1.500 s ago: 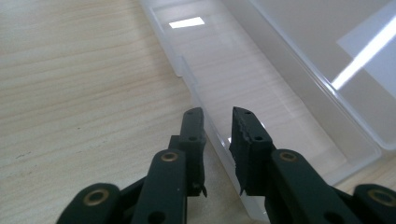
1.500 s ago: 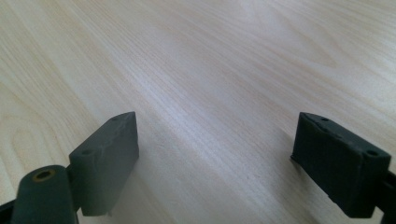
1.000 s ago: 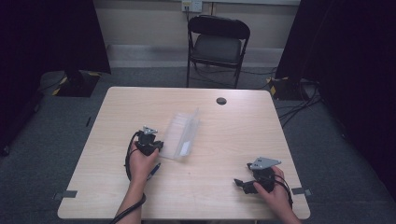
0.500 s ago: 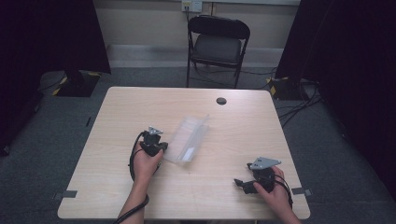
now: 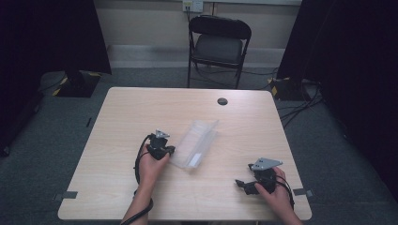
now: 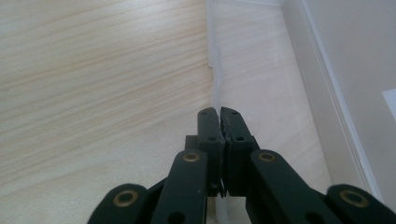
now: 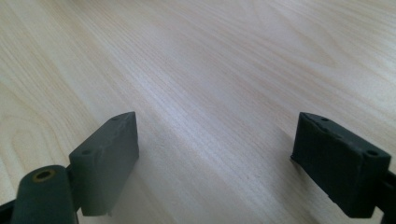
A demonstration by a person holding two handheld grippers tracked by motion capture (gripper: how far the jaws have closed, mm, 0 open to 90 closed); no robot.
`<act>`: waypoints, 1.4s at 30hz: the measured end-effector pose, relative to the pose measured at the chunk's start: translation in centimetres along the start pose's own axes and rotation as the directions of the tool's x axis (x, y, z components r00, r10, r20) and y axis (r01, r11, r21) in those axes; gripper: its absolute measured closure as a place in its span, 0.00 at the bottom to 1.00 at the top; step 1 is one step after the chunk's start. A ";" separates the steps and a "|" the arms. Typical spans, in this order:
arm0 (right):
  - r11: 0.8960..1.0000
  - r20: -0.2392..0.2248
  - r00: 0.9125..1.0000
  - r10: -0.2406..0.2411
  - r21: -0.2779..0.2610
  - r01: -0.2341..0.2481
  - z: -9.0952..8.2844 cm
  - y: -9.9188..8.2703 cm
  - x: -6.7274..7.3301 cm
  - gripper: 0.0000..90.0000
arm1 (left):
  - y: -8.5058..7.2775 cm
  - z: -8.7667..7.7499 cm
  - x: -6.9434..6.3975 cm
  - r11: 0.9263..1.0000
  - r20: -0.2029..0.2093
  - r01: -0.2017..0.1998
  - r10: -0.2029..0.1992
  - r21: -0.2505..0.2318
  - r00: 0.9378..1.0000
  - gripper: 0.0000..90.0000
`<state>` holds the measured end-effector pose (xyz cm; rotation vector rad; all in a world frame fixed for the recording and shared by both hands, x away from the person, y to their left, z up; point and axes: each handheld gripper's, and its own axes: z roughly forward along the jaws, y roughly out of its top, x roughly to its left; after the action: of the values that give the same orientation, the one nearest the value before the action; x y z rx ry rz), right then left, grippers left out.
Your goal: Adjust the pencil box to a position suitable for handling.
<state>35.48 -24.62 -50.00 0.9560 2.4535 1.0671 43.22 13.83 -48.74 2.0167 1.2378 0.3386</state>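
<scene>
A clear plastic container lies slantwise at the middle of the light wooden table. My left gripper is at the container's near left edge, shut on its thin clear rim. In the left gripper view the rim runs up between the closed black fingertips, with the container's floor and far wall to the right. My right gripper rests near the table's front right, apart from the container. Its jaws stand wide open in the right gripper view, with bare wood between them.
A black folding chair stands behind the table's far edge. A small black round cap sits in the tabletop at the far middle. Cables lie on the floor at the right. Dark curtains hang on both sides.
My left gripper has moved to the right across the table, and the clear container has slid and turned with it. The right gripper has stayed where it was.
</scene>
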 end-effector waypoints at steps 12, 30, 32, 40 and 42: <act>1.000 0.000 1.000 -0.001 0.000 0.001 0.0 0.0 0.0 0.15 | -0.4 -0.2 -1.7 1.000 0.013 -0.008 0.008 0.011 1.000 0.98; 1.000 0.000 1.000 -0.001 0.000 0.001 0.0 0.0 0.0 0.15 | -1.9 -1.5 -3.3 0.999 0.044 -0.024 0.023 0.039 0.999 0.97; 1.000 0.000 1.000 -0.001 0.000 0.001 0.0 0.0 0.0 0.15 | -2.1 -1.7 -3.4 0.999 0.045 -0.028 0.026 0.042 0.999 0.97; 1.000 0.000 1.000 0.000 0.000 0.000 0.0 0.0 0.0 0.15 | -2.9 -2.4 -4.2 0.999 0.040 -0.023 0.021 0.046 0.999 0.97; 1.000 0.000 1.000 -0.001 0.000 0.001 0.0 0.0 0.0 0.15 | -3.1 -2.5 -4.4 0.999 0.044 -0.017 0.015 0.047 0.999 0.97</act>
<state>35.48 -24.63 -50.00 0.9547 2.4538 1.0669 37.57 12.06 -48.50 2.0650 1.2139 0.2744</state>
